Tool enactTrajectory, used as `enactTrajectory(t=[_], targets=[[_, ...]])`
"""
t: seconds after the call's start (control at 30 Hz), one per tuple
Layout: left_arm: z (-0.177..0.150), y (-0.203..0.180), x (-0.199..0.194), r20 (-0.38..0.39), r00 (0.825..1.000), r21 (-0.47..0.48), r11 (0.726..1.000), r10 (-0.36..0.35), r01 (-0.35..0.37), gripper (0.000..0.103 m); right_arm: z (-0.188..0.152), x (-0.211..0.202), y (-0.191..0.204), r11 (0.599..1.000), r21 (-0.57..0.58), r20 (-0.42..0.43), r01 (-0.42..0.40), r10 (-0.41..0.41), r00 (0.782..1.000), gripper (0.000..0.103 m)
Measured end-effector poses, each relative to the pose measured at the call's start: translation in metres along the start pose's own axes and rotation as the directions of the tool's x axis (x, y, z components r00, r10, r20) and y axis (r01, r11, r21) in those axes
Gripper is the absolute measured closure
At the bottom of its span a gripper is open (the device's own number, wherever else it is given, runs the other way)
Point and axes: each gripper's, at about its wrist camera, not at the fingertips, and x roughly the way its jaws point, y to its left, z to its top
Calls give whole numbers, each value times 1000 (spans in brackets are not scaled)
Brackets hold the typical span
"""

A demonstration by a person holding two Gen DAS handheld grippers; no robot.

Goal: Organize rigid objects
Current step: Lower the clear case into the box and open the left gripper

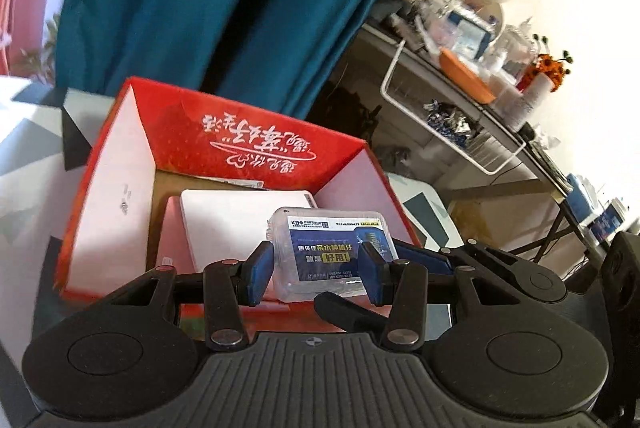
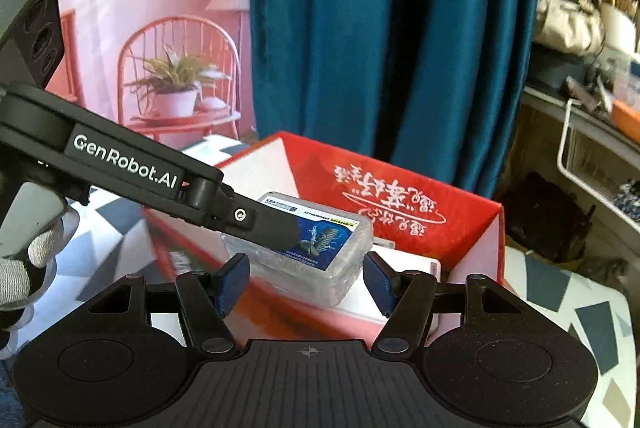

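My left gripper (image 1: pixel 316 274) is shut on a clear plastic case with a blue label (image 1: pixel 330 252) and holds it over the near rim of an open red box (image 1: pixel 256 135). A white flat box (image 1: pixel 236 224) lies inside the red box. In the right wrist view the same clear case (image 2: pixel 316 248) hangs above the red box (image 2: pixel 400 195), pinched by the left gripper's fingers (image 2: pixel 276 224). My right gripper (image 2: pixel 306 280) is open and empty, its blue pads on either side of the case's near end without touching it.
A teal curtain (image 1: pixel 224 7) hangs behind the box. A cluttered shelf with a white wire basket (image 1: pixel 452 99) stands to the right. The table (image 2: pixel 560 292) has a grey and white geometric cover. A pink wall mural (image 2: pixel 160 47) is at the left.
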Motion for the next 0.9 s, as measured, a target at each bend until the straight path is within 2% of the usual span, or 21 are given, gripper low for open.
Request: enactTrajectory(t=[0.13, 0.2, 0.33, 0.43, 0.6, 0.7, 0.77, 0.9], targets=[[12, 16, 37, -46, 997, -68, 996, -66, 62, 55, 3, 21, -30, 996, 87, -46, 0, 4, 999, 43], [12, 19, 54, -65, 995, -94, 993, -77, 70, 55, -1, 30, -46, 988, 152, -63, -3, 12, 998, 43], [12, 17, 83, -107, 993, -60, 998, -43, 37, 55, -7, 52, -62, 983, 185, -110, 19, 1, 994, 43], [13, 23, 94, -120, 992, -84, 996, -30, 20, 55, -9, 68, -67, 982, 189, -142, 19, 8, 990, 43], [14, 32, 107, -123, 992, -84, 997, -8, -3, 55, -8, 86, -68, 983, 181, -189, 25, 10, 982, 44], [15, 27, 111, -114, 993, -50, 998, 19, -25, 55, -7, 90, -70, 979, 200, -204, 34, 8, 979, 44], [15, 23, 109, -104, 994, -23, 999, 35, -37, 58, -7, 90, -71, 978, 206, -207, 39, 4, 978, 45], [13, 20, 107, -103, 992, 7, 997, 75, -74, 71, -8, 94, -65, 979, 183, -243, 86, -40, 969, 47]])
